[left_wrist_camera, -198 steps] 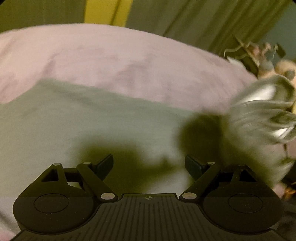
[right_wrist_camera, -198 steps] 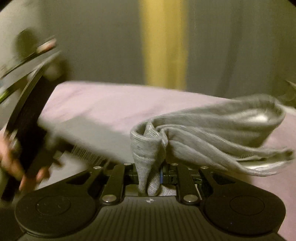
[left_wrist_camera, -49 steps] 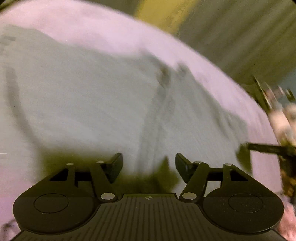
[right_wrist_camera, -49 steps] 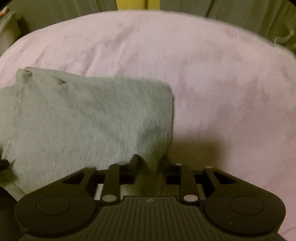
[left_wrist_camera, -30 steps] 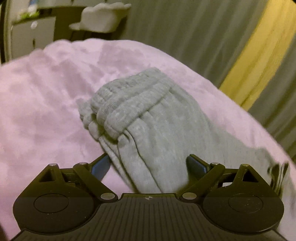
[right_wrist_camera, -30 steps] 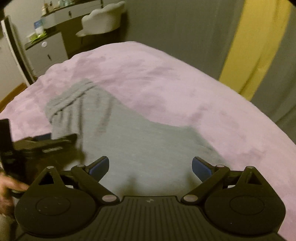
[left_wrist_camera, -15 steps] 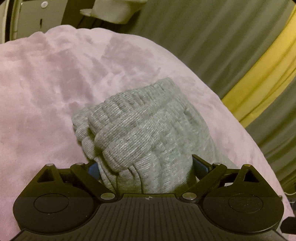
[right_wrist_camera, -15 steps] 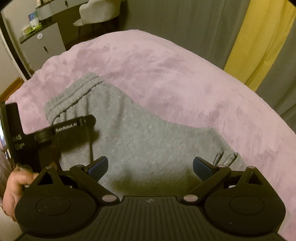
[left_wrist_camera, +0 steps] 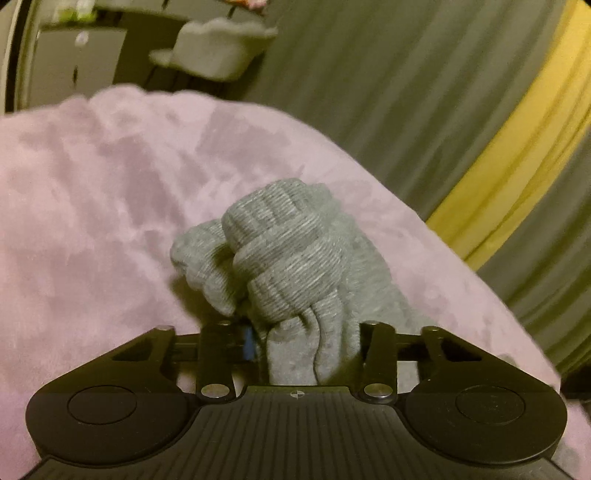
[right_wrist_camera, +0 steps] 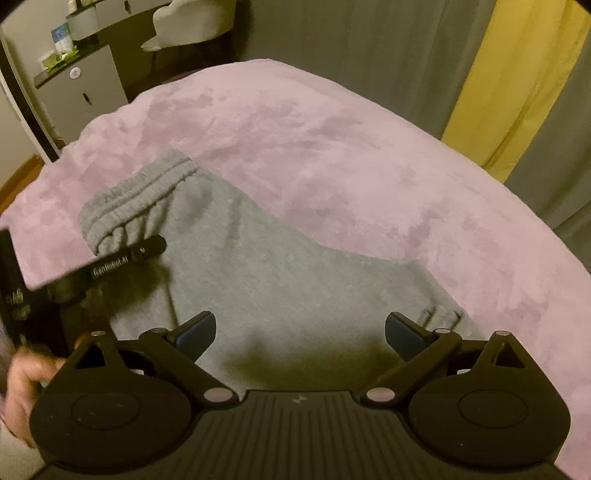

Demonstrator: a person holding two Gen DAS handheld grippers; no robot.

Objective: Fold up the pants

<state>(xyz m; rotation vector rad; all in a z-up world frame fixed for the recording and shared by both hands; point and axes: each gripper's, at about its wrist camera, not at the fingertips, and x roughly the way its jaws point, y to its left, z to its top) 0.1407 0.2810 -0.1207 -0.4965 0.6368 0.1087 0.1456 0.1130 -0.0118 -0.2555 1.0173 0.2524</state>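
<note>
Grey sweatpants [right_wrist_camera: 280, 273] lie folded on the pink blanket, waistband [right_wrist_camera: 144, 192] at the far left. In the left wrist view my left gripper [left_wrist_camera: 306, 339] is shut on the bunched ribbed waistband [left_wrist_camera: 280, 251], which bulges up between the fingers. In the right wrist view that left gripper [right_wrist_camera: 125, 254] shows at the waistband's near corner, held by a hand. My right gripper [right_wrist_camera: 299, 330] is open and empty, hovering over the near part of the pants.
The pink blanket [right_wrist_camera: 351, 155] covers the bed. Grey and yellow curtains [right_wrist_camera: 517, 74] hang behind it. A cabinet [right_wrist_camera: 85, 88] and a pale chair [right_wrist_camera: 192, 22] stand beyond the bed's far left edge.
My left gripper has closed on the waistband, which was between its open fingers half a second ago. My right gripper stays open and has shifted little.
</note>
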